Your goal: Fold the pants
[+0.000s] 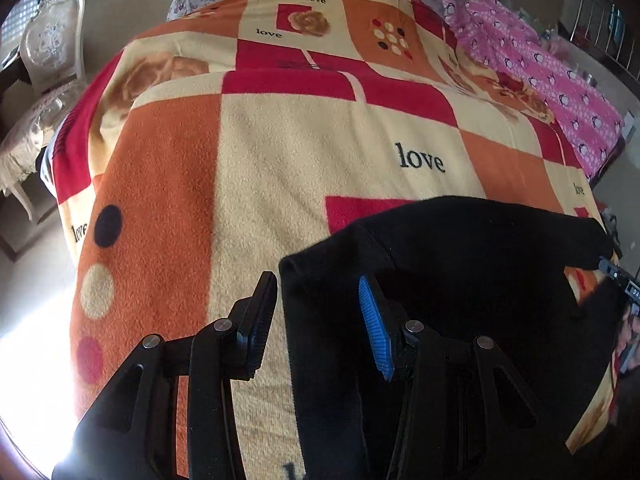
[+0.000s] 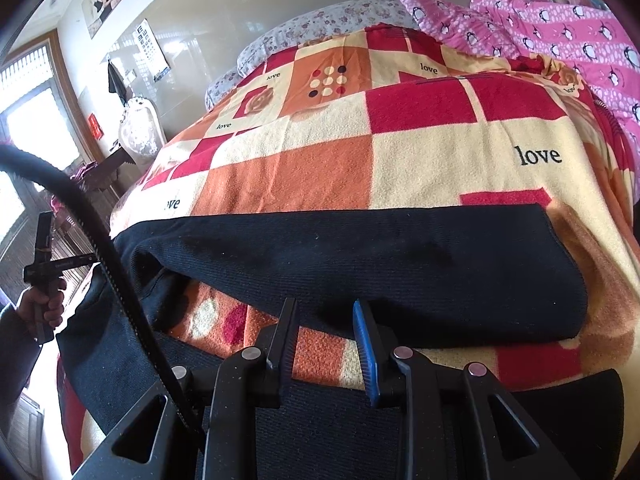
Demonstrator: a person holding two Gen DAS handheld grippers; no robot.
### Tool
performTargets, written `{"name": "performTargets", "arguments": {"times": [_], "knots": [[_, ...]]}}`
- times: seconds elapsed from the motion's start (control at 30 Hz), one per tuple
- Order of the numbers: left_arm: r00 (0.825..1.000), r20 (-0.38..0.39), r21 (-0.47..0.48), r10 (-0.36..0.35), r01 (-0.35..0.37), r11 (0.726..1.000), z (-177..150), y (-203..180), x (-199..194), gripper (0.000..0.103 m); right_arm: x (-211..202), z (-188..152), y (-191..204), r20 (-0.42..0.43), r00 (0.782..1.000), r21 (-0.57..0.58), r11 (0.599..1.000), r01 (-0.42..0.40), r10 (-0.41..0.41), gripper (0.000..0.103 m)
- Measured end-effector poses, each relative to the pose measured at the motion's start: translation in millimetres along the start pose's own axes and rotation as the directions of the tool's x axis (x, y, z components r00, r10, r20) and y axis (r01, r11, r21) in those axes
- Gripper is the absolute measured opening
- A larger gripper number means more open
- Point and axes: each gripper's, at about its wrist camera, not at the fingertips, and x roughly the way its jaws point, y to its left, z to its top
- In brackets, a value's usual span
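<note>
Two claws (image 1: pixel 316 326) (image 2: pixel 326 350) agape, gripping nothing, above dark ribbed pants (image 2: pixel 360 268) half-folded on blanket (image 2: pixel 320 172).

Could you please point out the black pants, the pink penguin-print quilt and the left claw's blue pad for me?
black pants (image 2: pixel 360 256): right wrist view, middle of the folded leg.
pink penguin-print quilt (image 1: pixel 560 88): left wrist view, its middle stretch.
blue pad (image 1: pixel 374 328): left wrist view, ribbed face of the left claw's right finger.

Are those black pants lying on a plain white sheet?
No, the black pants lie on a checked blanket of red, orange and cream.
</note>
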Motion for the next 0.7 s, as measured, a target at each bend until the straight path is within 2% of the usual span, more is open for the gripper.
{"name": "performTargets", "arguments": {"times": [0.13,0.23,0.27,0.37,0.5,0.7], "knots": [[0.998,-0.009,-0.071,-0.063,0.062,0.995,11.9,20.0,8.8,0.042,1.5,0.4,0.0,-0.003,1.000,-0.002,1.000,-0.010,0.010,0.026],[0.986,-0.018,-0.090,-0.169,0.166,0.982,11.7,22.8,12.6,0.043,2.7,0.8,0.4,-0.005,1.000,-0.004,1.000,-0.016,0.016,0.026],[0.981,-0.022,-0.090,-0.195,0.192,0.977,11.1,21.9,14.0,0.047,2.8,0.7,0.3,-0.006,1.000,-0.003,1.000,-0.020,0.020,0.026],[0.975,-0.023,-0.097,-0.222,0.219,0.971,8.7,25.1,17.4,0.056,4.9,1.5,0.2,-0.011,1.000,-0.003,1.000,-0.026,0.026,0.026],[0.956,-0.016,-0.142,-0.292,0.287,0.947,6.1,38.6,19.0,0.056,5.9,1.8,-0.3,-0.017,0.999,-0.002,0.999,-0.034,0.034,0.026],[0.946,0.023,-0.169,-0.325,0.324,0.931,6.2,44.6,22.8,0.057,6.7,2.1,-0.5,-0.021,0.999,-0.003,0.999,-0.033,0.033,0.026]]}}
